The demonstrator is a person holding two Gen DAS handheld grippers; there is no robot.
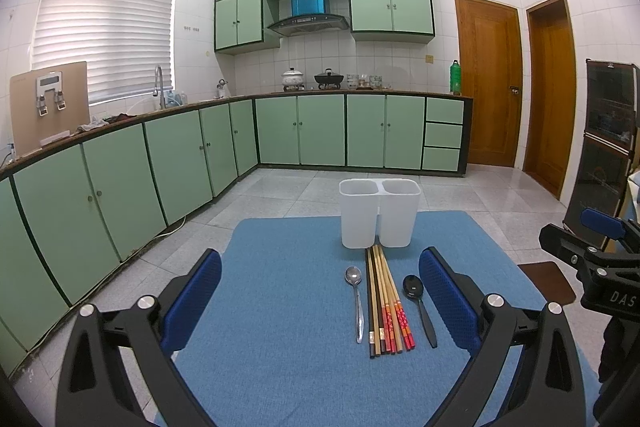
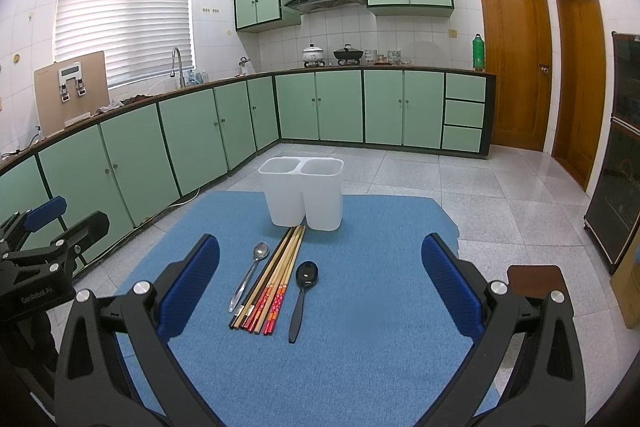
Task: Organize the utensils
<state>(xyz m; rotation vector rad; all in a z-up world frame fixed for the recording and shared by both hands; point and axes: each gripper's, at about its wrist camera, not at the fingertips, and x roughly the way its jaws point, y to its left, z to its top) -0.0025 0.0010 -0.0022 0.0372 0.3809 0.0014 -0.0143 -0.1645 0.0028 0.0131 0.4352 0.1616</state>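
Both tools, left tool (image 1: 320,301) and right tool (image 2: 320,285), hover spread wide and empty; nothing is sorted yet. Next: grasp one chopstick from the chopsticks (image 1: 386,303) for the holder (image 1: 379,213).

Bare blue mat (image 2: 360,307) lies open right of the black spoon (image 2: 304,291); the white holder (image 2: 304,195) blocks the far end of the chopsticks (image 2: 276,279).
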